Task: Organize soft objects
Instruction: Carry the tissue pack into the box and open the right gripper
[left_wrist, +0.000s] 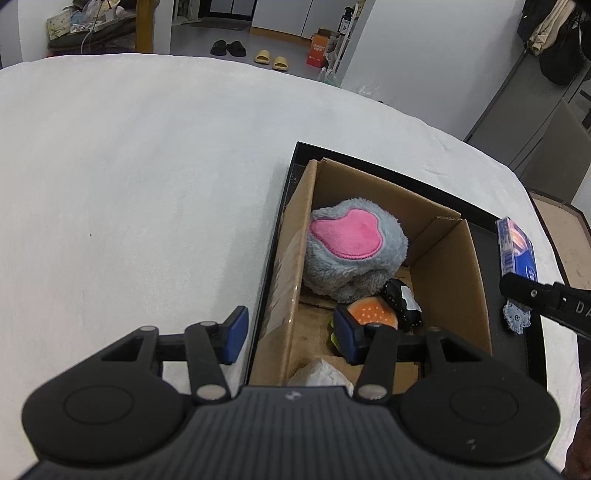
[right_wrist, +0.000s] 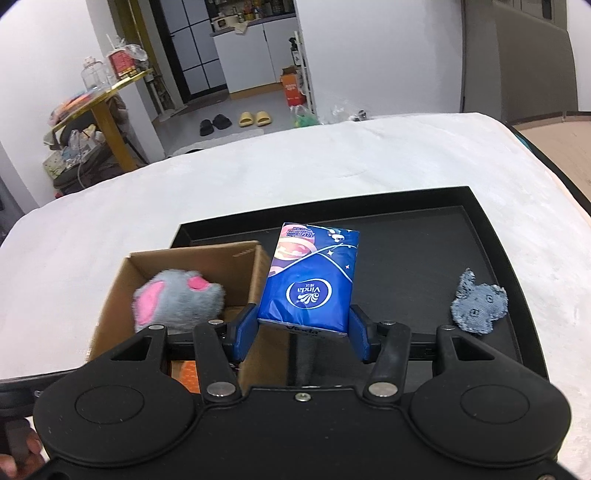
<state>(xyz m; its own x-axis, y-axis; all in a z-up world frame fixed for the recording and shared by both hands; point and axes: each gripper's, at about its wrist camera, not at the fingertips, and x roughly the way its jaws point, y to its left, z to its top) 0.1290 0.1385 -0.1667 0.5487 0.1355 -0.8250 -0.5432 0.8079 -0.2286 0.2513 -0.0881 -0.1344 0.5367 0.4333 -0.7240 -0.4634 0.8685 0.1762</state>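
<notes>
My right gripper (right_wrist: 303, 334) is shut on a blue Vinda tissue pack (right_wrist: 310, 280) and holds it above the black tray (right_wrist: 491, 258), just right of the cardboard box (right_wrist: 255, 266). The pack also shows in the left wrist view (left_wrist: 517, 251). The box (left_wrist: 476, 266) holds a grey and pink plush (left_wrist: 354, 247), an orange burger toy (left_wrist: 373, 314), a black and white toy (left_wrist: 402, 299) and a white soft item (left_wrist: 321, 373). My left gripper (left_wrist: 291, 338) is open and empty, straddling the box's left wall. A denim patch (right_wrist: 478, 306) lies on the tray.
The tray sits on a white cloth-covered table (left_wrist: 129, 184). Beyond the table's far edge are slippers (right_wrist: 255, 119), an orange carton (right_wrist: 291, 88) and a cluttered shelf (right_wrist: 92, 122).
</notes>
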